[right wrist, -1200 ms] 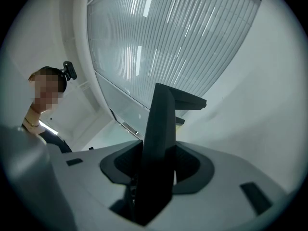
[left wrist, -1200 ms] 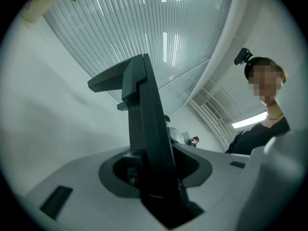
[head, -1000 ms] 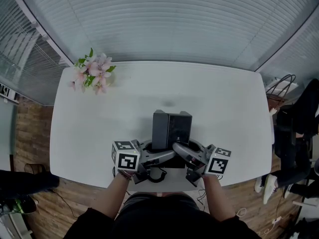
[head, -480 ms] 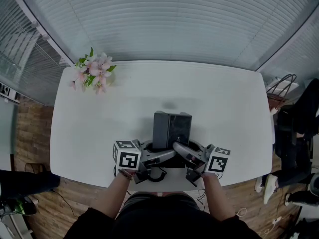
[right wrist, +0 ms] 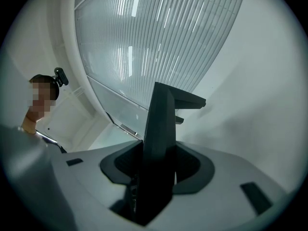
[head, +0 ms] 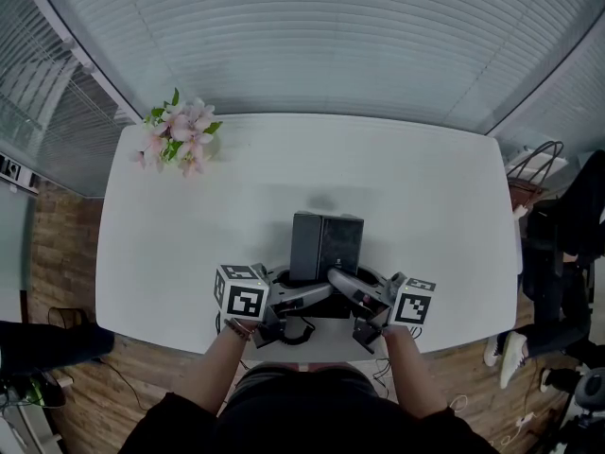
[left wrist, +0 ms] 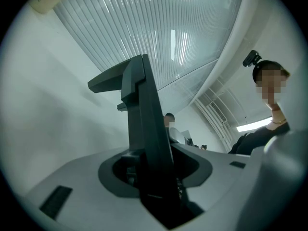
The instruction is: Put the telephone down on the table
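A dark, boxy telephone (head: 326, 242) stands upright over the near middle of the white table (head: 416, 187), whether touching it I cannot tell. My left gripper (head: 307, 296) holds its near lower part from the left and my right gripper (head: 346, 288) from the right. Both are shut on it. In the left gripper view the telephone (left wrist: 144, 124) rises edge-on as a dark slab between the grey jaws of the left gripper (left wrist: 156, 174). The right gripper view shows the same slab (right wrist: 161, 129) filling the gap of the right gripper (right wrist: 154, 172). A dark loop (head: 297, 332) hangs below the grippers.
A bunch of pink flowers (head: 178, 136) lies at the table's far left corner. Window blinds run behind the table. To the right stand a bag (head: 532, 165) and a seated person (head: 567, 253). Wooden floor lies to the left and right.
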Demonstrator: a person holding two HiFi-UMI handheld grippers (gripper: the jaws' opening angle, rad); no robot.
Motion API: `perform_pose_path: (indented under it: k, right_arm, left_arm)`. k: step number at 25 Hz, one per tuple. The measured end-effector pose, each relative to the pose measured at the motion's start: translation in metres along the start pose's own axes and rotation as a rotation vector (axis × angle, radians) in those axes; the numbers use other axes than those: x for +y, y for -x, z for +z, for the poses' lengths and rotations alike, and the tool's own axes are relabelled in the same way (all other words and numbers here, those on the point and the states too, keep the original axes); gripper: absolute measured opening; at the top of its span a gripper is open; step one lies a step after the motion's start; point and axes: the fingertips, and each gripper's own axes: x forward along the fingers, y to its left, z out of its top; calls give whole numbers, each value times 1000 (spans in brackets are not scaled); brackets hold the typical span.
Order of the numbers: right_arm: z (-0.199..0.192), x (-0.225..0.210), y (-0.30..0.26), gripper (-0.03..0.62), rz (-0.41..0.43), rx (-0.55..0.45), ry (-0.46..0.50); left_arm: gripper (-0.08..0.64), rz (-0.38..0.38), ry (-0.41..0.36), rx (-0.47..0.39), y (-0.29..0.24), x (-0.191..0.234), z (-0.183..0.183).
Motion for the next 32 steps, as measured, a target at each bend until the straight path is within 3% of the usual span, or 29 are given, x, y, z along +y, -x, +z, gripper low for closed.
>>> perform_pose_path:
  k: [32]
  right_arm:
    - [-8,-14,1,179,-26,14,-85]
  left_arm:
    - [195,22,114,0,-2,11,-10]
